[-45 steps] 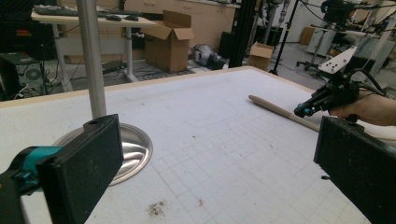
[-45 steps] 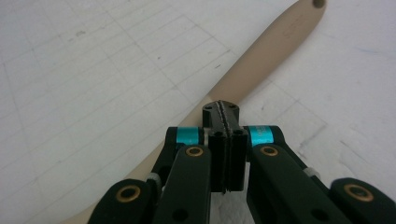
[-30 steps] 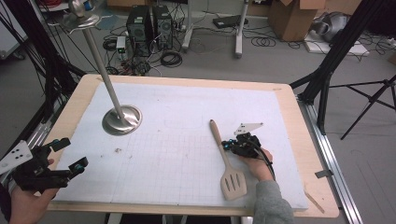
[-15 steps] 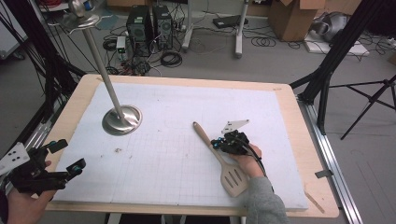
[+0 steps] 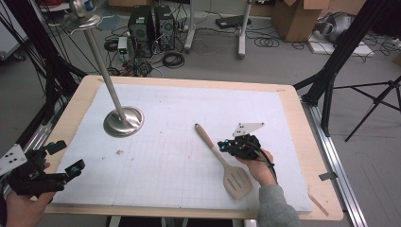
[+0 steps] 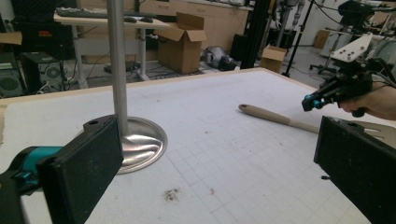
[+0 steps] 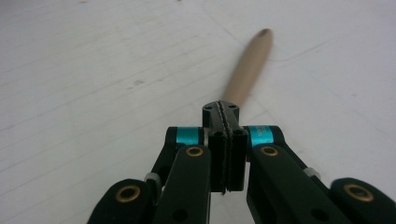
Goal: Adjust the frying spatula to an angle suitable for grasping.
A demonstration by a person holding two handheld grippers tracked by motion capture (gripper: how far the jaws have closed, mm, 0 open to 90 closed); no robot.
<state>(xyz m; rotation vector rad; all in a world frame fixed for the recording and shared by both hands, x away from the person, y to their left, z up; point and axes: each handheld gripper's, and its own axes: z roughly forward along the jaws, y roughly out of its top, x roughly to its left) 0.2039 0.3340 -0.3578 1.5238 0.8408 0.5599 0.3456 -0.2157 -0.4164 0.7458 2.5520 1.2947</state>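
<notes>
Near the worktop's (image 5: 302,142) right front, the right gripper (image 5: 226,145) has its jaws clamped tight on the handle of a beige slotted wooden spatula (image 5: 222,163), whose blade lies by the wrist. Lifting it well probably means raising it level, so the blade doesn't drag. At the left front, the left gripper (image 5: 66,158) hovers, jaws wide and empty. A steel pole stand (image 5: 124,120) rises from the white gridded mat (image 5: 165,161); cables and cardboard boxes (image 5: 295,16) litter the floor.

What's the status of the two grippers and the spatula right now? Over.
Right gripper shut on spatula handle. Left gripper open, empty, at table's near-left edge. Metal stand well clear of spatula; nothing in the way.
</notes>
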